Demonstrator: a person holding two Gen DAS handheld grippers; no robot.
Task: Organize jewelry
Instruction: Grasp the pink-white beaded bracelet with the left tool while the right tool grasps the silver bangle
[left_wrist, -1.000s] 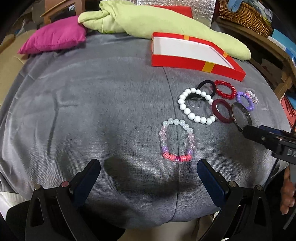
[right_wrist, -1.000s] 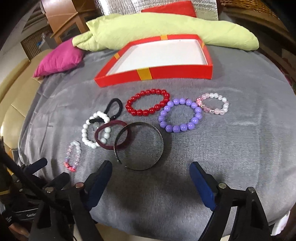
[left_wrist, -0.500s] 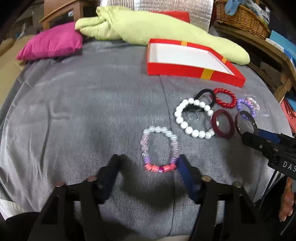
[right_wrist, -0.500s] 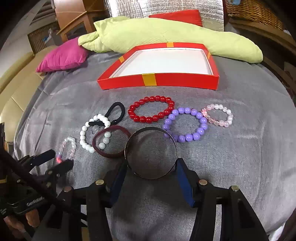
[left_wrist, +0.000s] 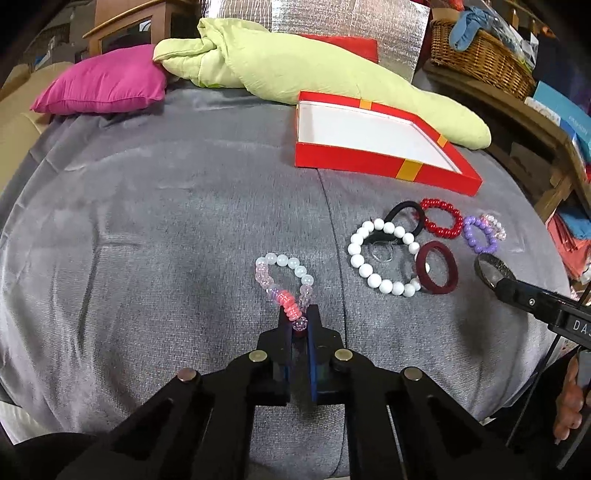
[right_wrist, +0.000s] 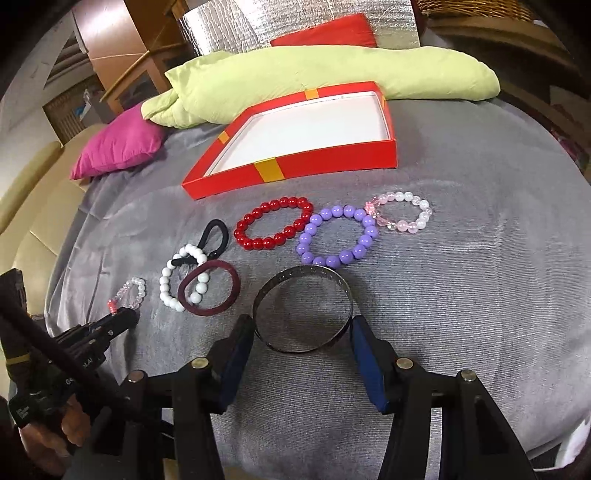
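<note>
Left tool (left_wrist: 298, 319) pinched shut on pink bead bracelet (left_wrist: 283, 282), lying on grey bedcover (left_wrist: 166, 240) in front of red box (left_wrist: 373, 142) and left of white bead bracelet (left_wrist: 382, 258). Right tool (right_wrist: 303, 334) spread around metal bangle (right_wrist: 303, 306), fingers (right_wrist: 240, 343) at either side of it, not squeezing; bangle in front of red box, nearer than purple bracelet (right_wrist: 338, 236).
</note>
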